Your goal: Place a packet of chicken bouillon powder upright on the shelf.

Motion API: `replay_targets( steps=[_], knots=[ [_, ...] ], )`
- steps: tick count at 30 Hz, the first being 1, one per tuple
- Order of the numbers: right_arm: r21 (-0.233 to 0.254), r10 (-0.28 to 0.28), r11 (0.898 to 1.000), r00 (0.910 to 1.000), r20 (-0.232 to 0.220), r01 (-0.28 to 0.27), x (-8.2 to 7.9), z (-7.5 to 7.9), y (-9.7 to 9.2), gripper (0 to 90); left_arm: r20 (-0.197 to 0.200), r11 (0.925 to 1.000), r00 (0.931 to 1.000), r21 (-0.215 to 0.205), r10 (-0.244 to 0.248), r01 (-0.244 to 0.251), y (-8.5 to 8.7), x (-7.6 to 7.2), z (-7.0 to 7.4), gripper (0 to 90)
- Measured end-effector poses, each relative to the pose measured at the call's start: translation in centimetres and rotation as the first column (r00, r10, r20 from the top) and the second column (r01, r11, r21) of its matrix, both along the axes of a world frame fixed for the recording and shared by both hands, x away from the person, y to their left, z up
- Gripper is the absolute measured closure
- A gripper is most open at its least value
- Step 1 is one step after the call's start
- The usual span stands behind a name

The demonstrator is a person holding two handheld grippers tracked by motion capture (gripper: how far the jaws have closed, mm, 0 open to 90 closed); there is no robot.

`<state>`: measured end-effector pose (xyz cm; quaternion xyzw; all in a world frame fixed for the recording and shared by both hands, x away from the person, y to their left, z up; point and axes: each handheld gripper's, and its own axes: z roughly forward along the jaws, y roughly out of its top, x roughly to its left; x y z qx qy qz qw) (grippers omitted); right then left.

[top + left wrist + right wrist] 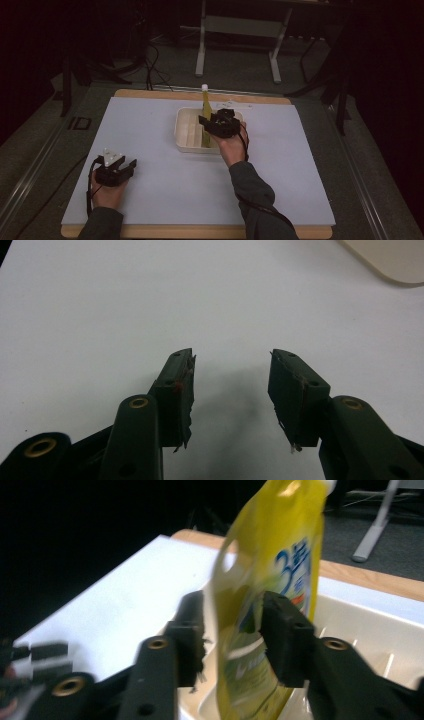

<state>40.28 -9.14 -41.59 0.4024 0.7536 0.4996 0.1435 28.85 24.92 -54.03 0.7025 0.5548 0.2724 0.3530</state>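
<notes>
A yellow pouch (206, 107) with a white cap stands upright in a cream basket (187, 132) at the back middle of the white mat. In the right gripper view the pouch (270, 580) shows blue print and sits between the jaws of my right gripper (232, 615). The jaws stand apart on either side of it, the left pad clear of its edge, so the gripper is open. From above, the right gripper (209, 121) hovers over the basket. My left gripper (125, 161) rests near the mat's front left, open (231, 375), with nothing between its jaws.
The white mat (150, 150) covers a wooden table whose edge (200, 231) runs along the front. A corner of the basket (395, 260) appears at the top right of the left gripper view. Behind the table a metal stand (235, 30) stands on the dark floor.
</notes>
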Motion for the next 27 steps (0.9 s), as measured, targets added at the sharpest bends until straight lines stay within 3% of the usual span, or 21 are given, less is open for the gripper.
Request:
replay_targets(
  steps=[7, 15, 19, 21, 24, 27],
  knots=[
    [-0.069, 0.026, 0.997, 0.9988, -0.041, -0.029, -0.1, -0.4, -0.4, 39.9, 0.0, 1.0, 1.0, 0.0, 0.001, -0.001, 0.0, 0.0, 0.0, 52.3],
    [-0.132, 0.056, 0.989, 0.9971, -0.05, -0.062, -0.7, -0.3, -1.0, 33.2, -0.001, 1.0, 1.0, -0.001, 0.003, -0.003, 0.0, 0.0, 0.0, 52.3],
    [-0.208, 0.068, 0.974, 0.9943, -0.082, -0.084, -1.3, 0.0, -1.3, 30.1, -0.002, 1.0, 1.0, -0.003, 0.003, -0.003, 0.0, 0.0, 0.0, 52.1],
    [-0.218, 0.071, 0.972, 0.9942, -0.081, -0.088, -1.5, 0.1, -1.4, 30.0, 0.0, 1.0, 1.0, -0.005, 0.005, -0.005, 0.0, 0.0, 0.0, 52.1],
    [-0.269, 0.086, 0.957, 0.9911, -0.102, -0.111, -2.3, 0.3, -2.0, 30.1, -0.002, 1.0, 1.0, -0.001, 0.002, -0.002, 0.0, 0.0, 0.0, 52.1],
    [-0.286, 0.095, 0.95, 0.9888, -0.115, -0.125, -2.9, 0.4, -2.6, 30.2, 0.0, 1.0, 1.0, -0.003, 0.004, -0.004, 0.0, 0.0, 0.0, 52.0]
  ],
)
